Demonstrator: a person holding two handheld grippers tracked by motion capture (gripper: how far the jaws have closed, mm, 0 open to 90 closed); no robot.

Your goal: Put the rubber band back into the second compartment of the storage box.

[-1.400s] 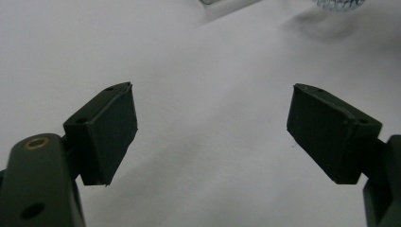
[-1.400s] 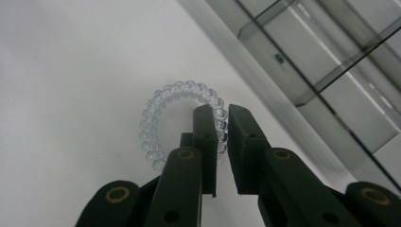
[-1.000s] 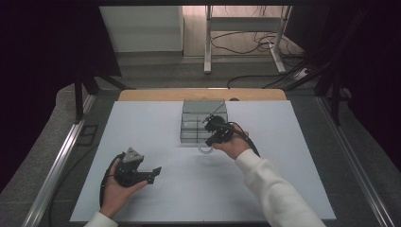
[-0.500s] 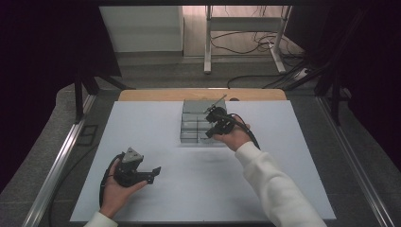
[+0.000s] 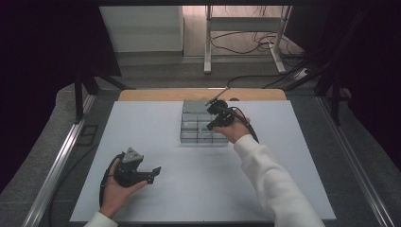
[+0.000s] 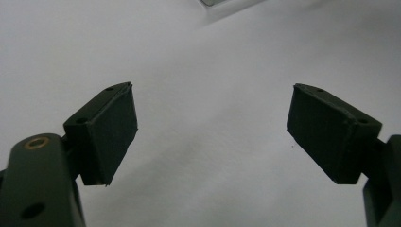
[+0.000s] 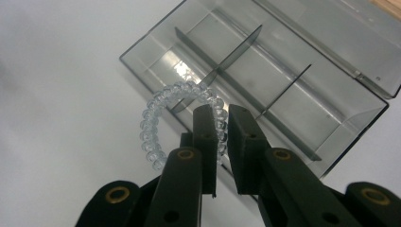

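The right hand-held gripper (image 7: 221, 142) is clamped on a clear coiled hair tie (image 7: 161, 123), its jaws nearly together with the coil's near side pinched between them; the rest of the loop stands out to the left of the jaw tips, seen in the right gripper view; just beyond and to the right of those tips lies a grey translucent compartment box (image 7: 283, 75), open-topped, with thin dividers splitting it into cells; the hair tie hangs over the box's near corner, and whether it touches the rim cannot be told; in the high view the same right hand-held gripper (image 5: 213, 124) sits over the box (image 5: 193, 124) near the far middle of the white bench (image 5: 142, 123), held by a hand (image 5: 236, 131) in a white sleeve (image 5: 274, 184); the left hand-held gripper (image 6: 210, 135) has its jaws spread wide with nothing between them, bare bench surface beneath and ahead; a corner of the box shows far ahead of it at the top edge of the left gripper view; in the high view the left hand-held gripper (image 5: 150, 172) is low over the near left of the bench, well apart from the box and the right one; a black cable (image 5: 105, 182) loops behind its hand.
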